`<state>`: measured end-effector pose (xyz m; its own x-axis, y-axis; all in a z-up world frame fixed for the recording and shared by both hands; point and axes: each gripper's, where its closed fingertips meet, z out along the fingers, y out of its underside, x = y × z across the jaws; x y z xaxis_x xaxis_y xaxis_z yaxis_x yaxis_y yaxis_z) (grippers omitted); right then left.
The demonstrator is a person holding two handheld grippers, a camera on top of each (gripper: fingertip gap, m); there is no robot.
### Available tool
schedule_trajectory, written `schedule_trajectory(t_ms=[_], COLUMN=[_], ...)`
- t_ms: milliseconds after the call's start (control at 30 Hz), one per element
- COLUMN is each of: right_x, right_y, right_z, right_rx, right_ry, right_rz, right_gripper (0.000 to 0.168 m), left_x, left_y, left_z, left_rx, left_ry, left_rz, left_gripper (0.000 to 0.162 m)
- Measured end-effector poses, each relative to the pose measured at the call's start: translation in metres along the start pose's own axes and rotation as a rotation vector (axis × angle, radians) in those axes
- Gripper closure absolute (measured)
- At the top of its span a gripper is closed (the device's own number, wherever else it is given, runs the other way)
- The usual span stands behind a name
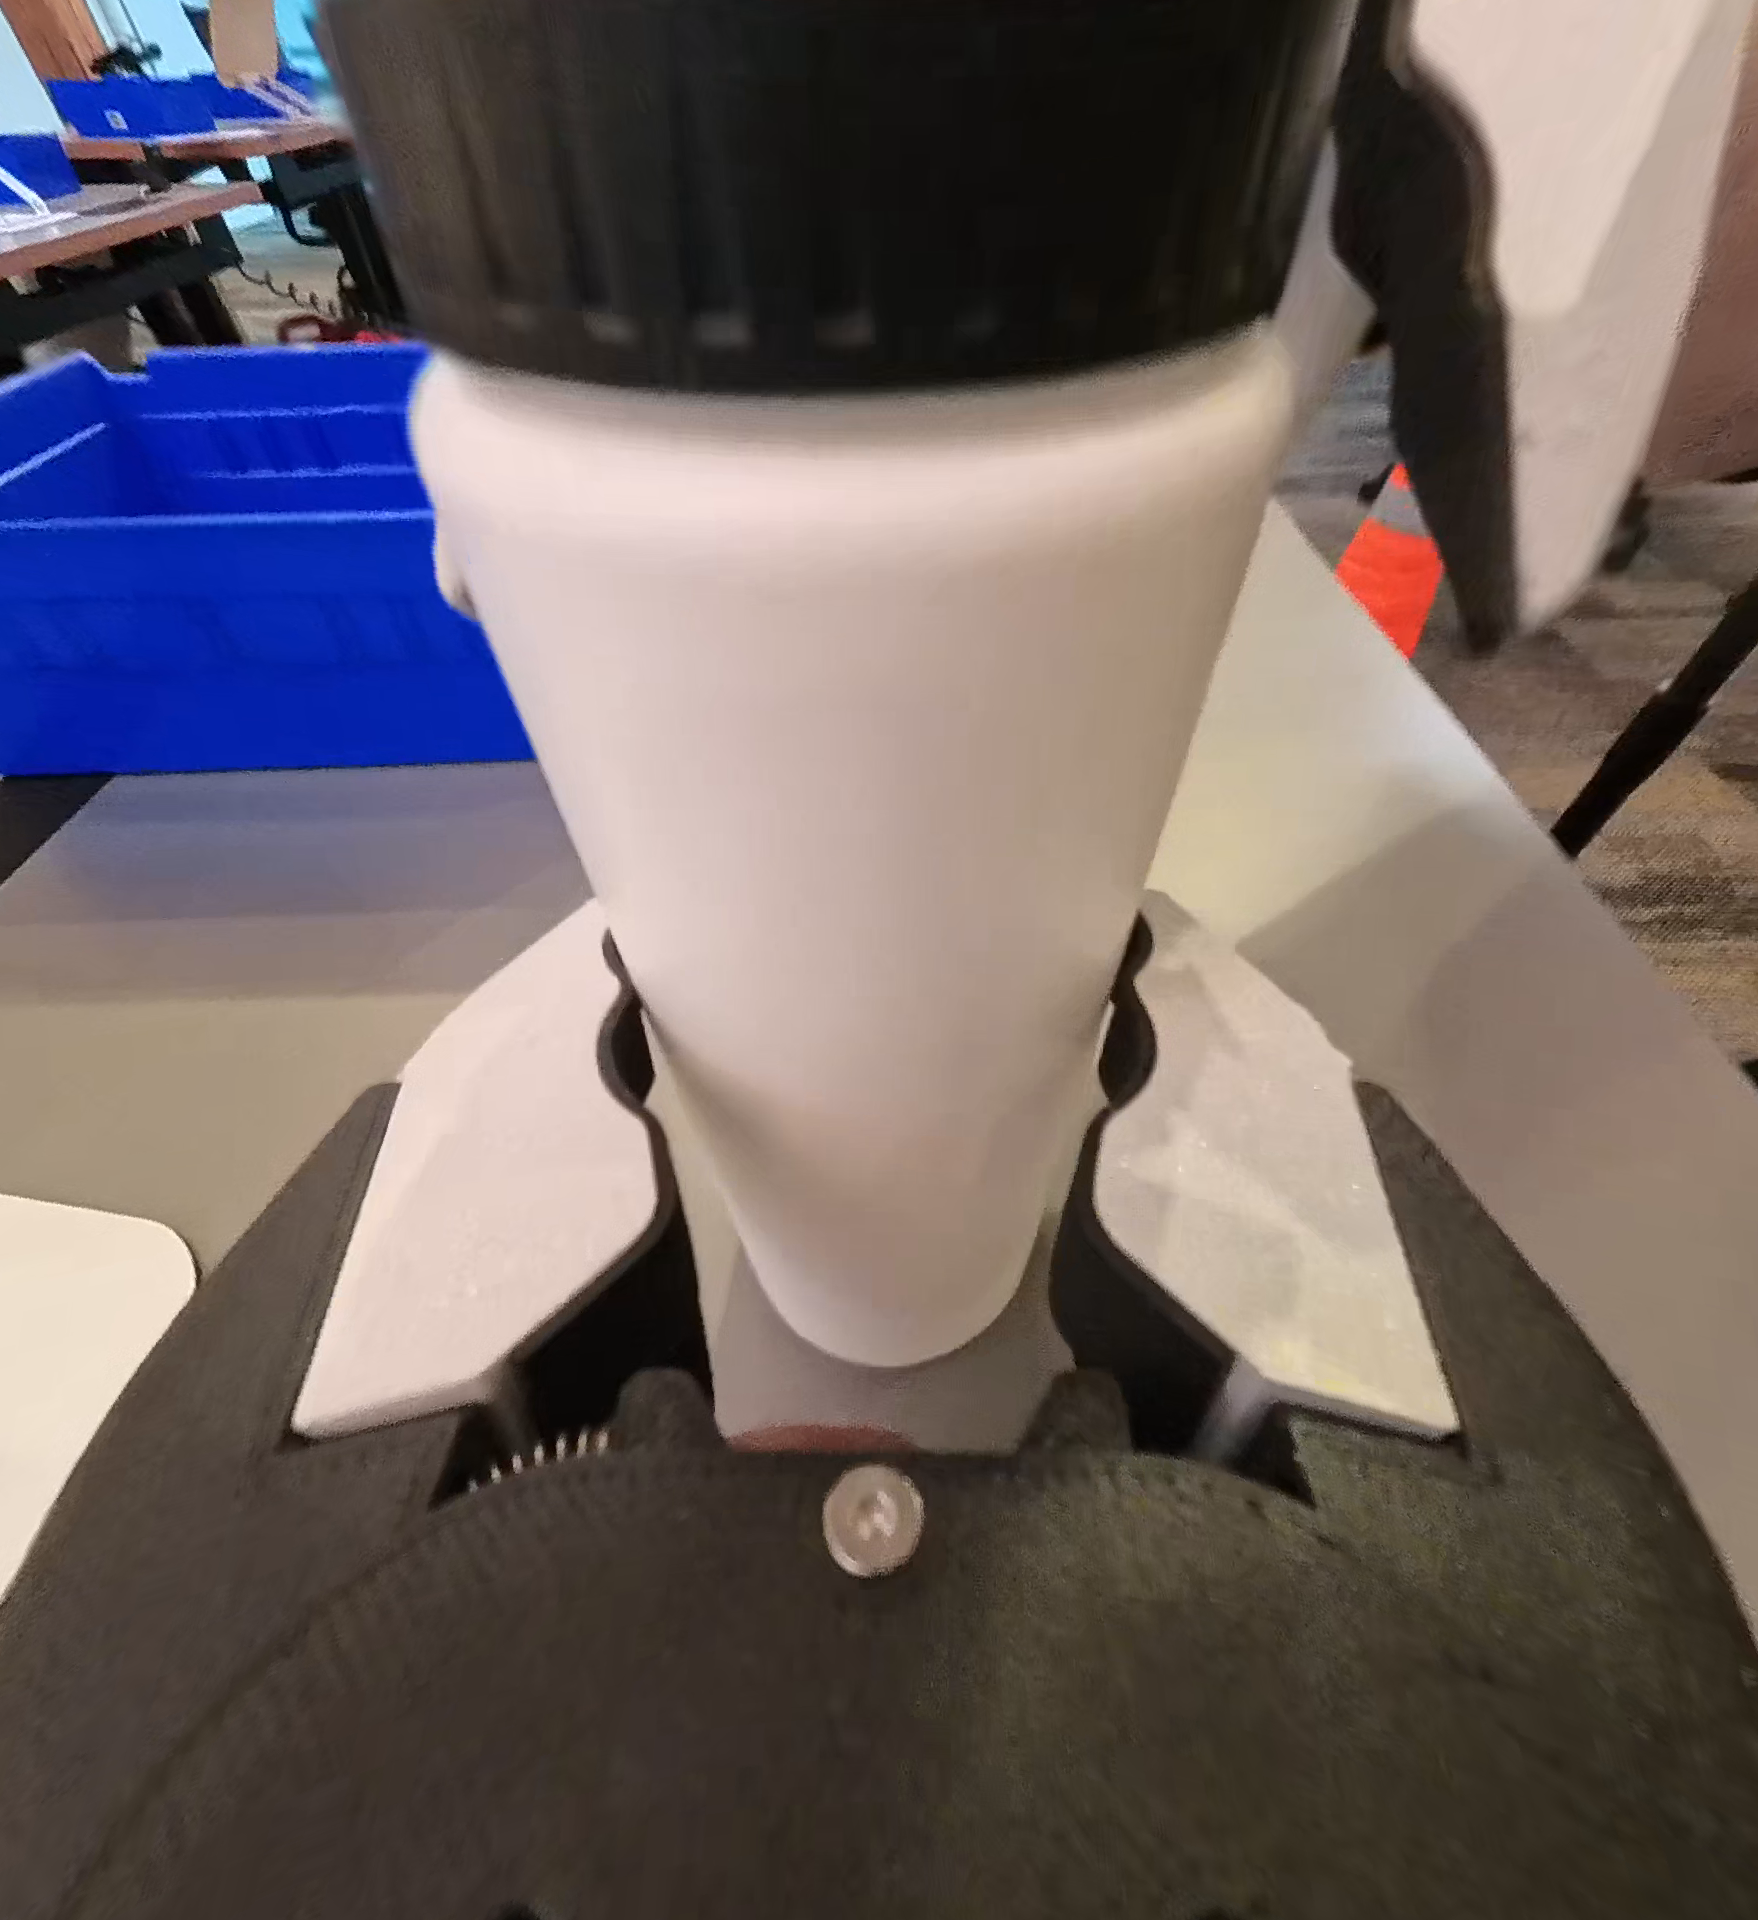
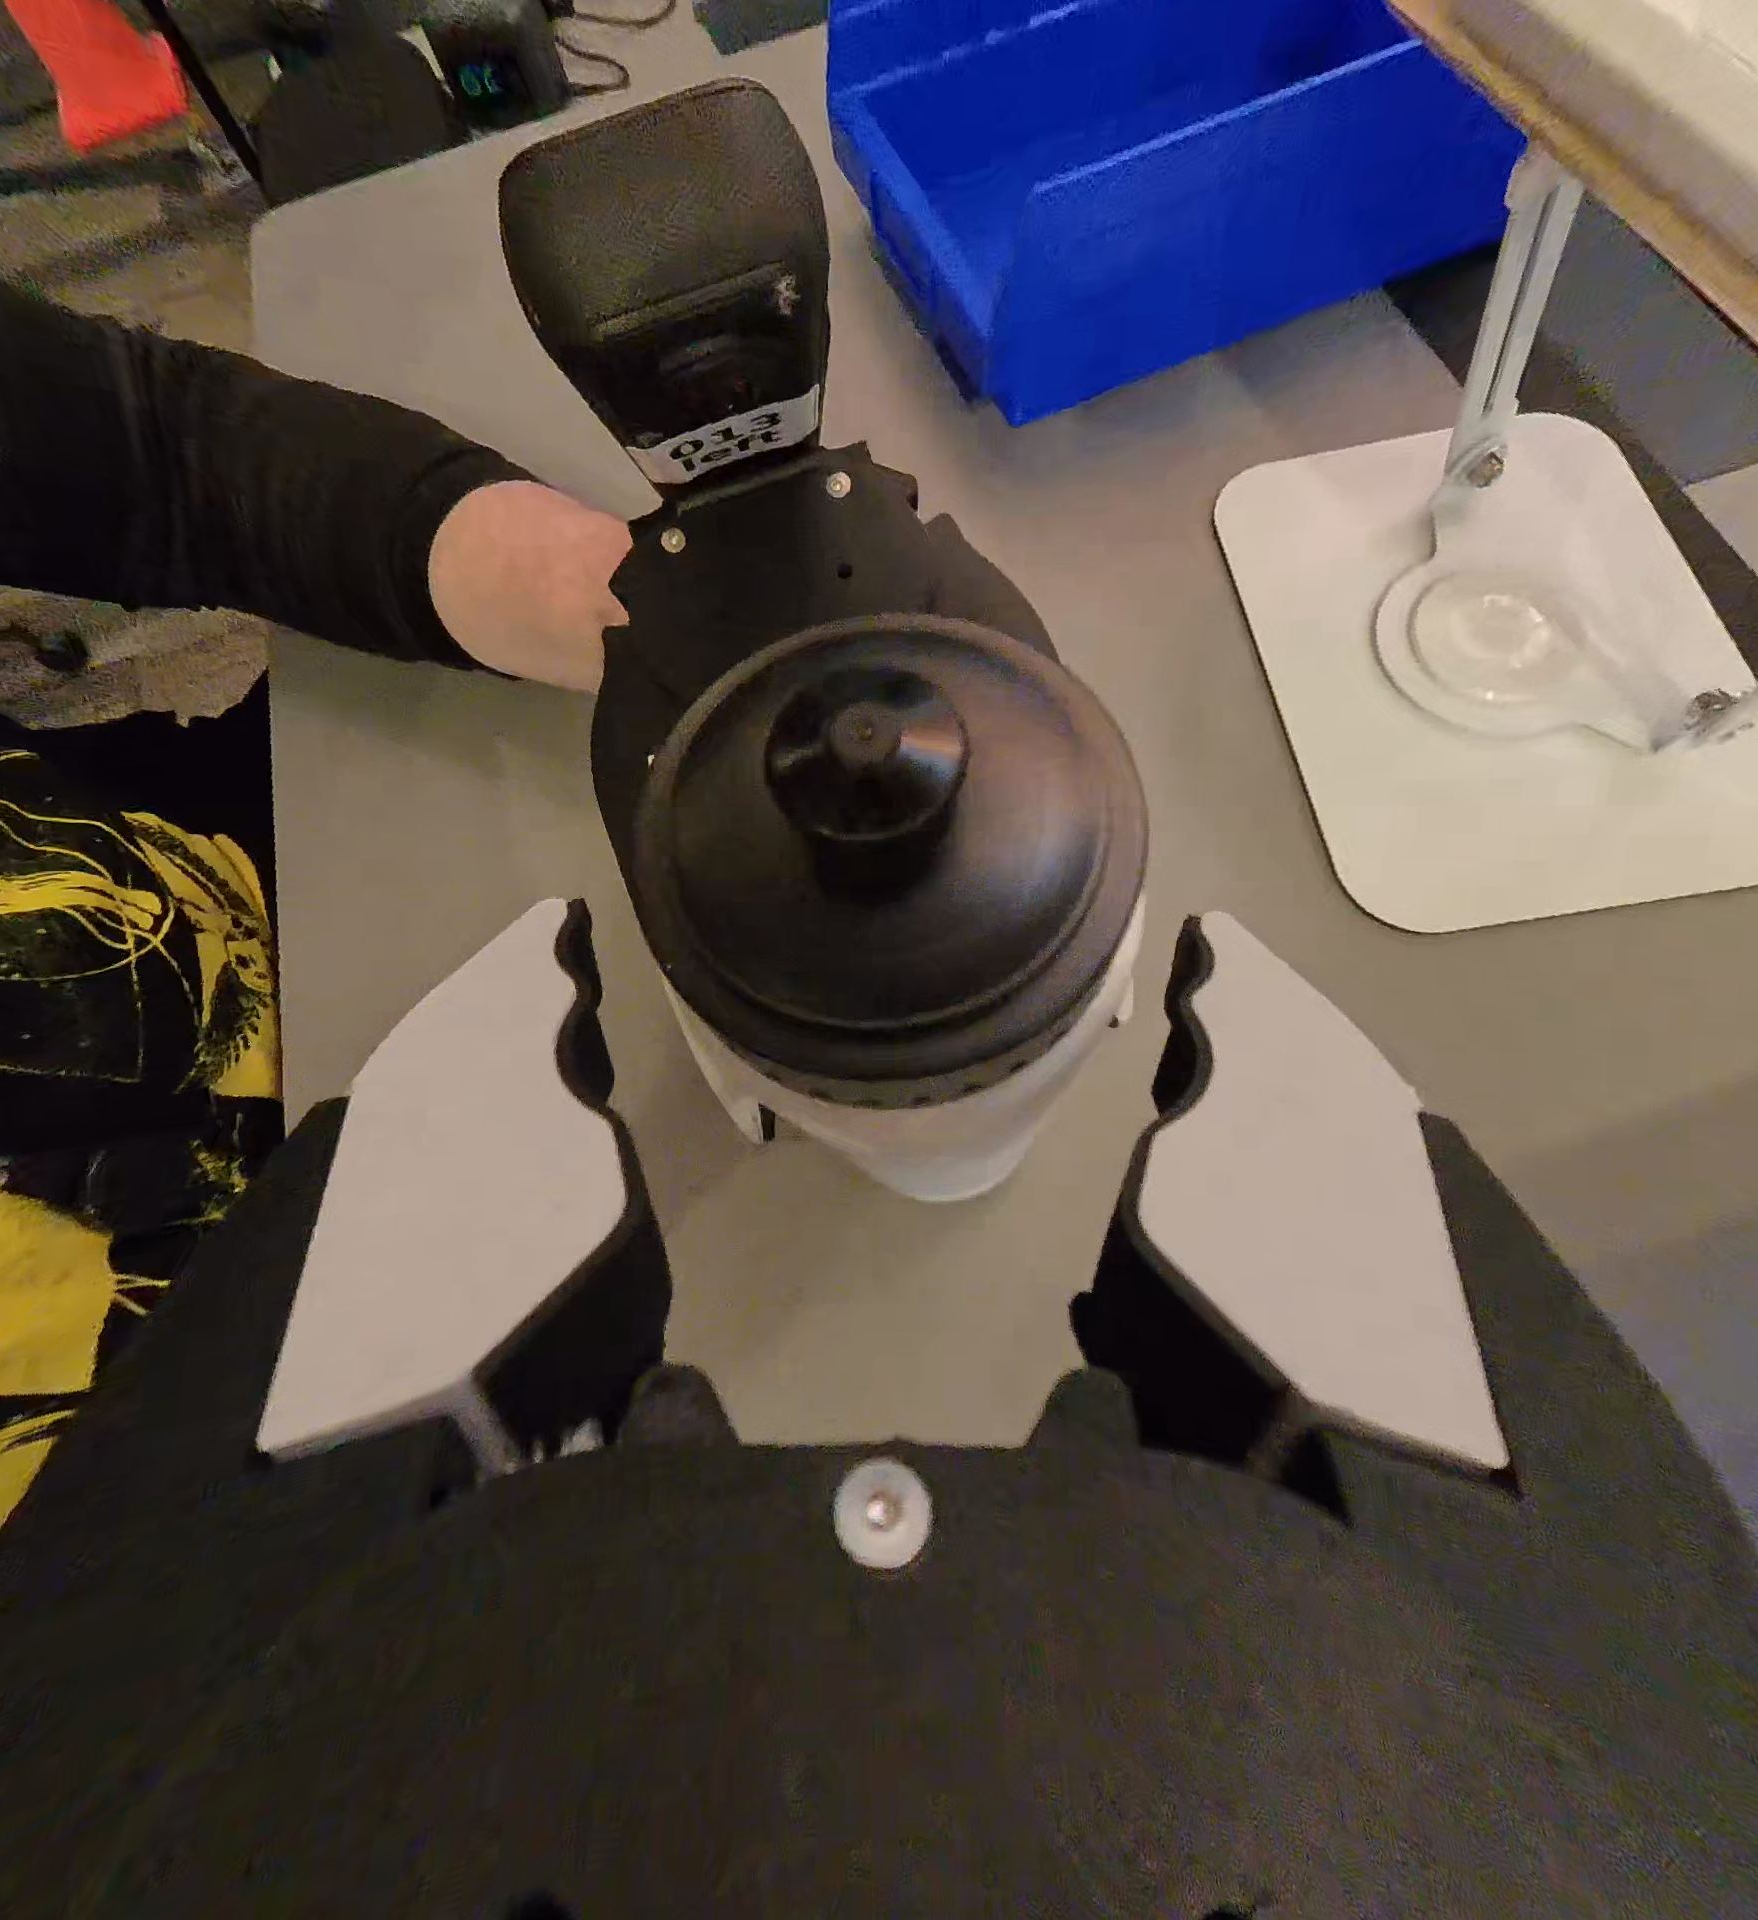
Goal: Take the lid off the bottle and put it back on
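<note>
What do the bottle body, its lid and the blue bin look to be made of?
Bottle: white, matte, opaque, probably plastic; smooth wall without glare.
Lid: black moulded plastic, semi-gloss; soft highlights on the dome, ribbed skirt, spout on top.
Blue bin: rigid plastic, slightly glossy; even colour, moulded divider.

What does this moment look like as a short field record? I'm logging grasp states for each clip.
bottle: white plastic bottle, upright, clamped low on its body
lid: black ribbed screw lid with spout, on the bottle
left gripper: shut on the bottle, held by a person's hand
right gripper: open, above the lid, fingers either side, not touching
surface: grey table
nearby: blue plastic bin; white stand base plate
task stage: lid not yet gripped
</note>
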<state>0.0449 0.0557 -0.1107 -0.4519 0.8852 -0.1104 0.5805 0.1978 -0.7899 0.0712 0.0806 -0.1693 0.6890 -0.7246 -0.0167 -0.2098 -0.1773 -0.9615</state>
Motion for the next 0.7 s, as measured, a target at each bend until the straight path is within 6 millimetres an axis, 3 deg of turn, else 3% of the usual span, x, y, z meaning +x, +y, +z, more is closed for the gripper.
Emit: schedule_trajectory(t_ms=[200, 400, 533, 700], right_x=[0.003, 0.003, 0.003, 0.005], right_y=[0.007, 0.001, 0.001, -0.002], right_z=[0.031, 0.036, 0.033, 0.027], right_rx=[0.229, 0.351, 0.357, 0.382], right_ry=[0.032, -0.028, -0.011, -0.040], right_rz=[-0.051, 0.007, -0.029, 0.009], right_gripper=[0.058, 0.053, 0.064, 0.065], left_x=[0.002, -0.001, 0.002, 0.000], left_y=[0.003, 0.002, 0.000, -0.005], left_z=[0.004, 0.005, 0.005, 0.005], left_rx=[-0.001, 0.011, 0.030, 0.062], left_ry=[-0.003, -0.014, -0.003, -0.029], left_rz=[0.006, -0.004, -0.011, 0.000], left_gripper=[0.076, 0.076, 0.076, 0.076])
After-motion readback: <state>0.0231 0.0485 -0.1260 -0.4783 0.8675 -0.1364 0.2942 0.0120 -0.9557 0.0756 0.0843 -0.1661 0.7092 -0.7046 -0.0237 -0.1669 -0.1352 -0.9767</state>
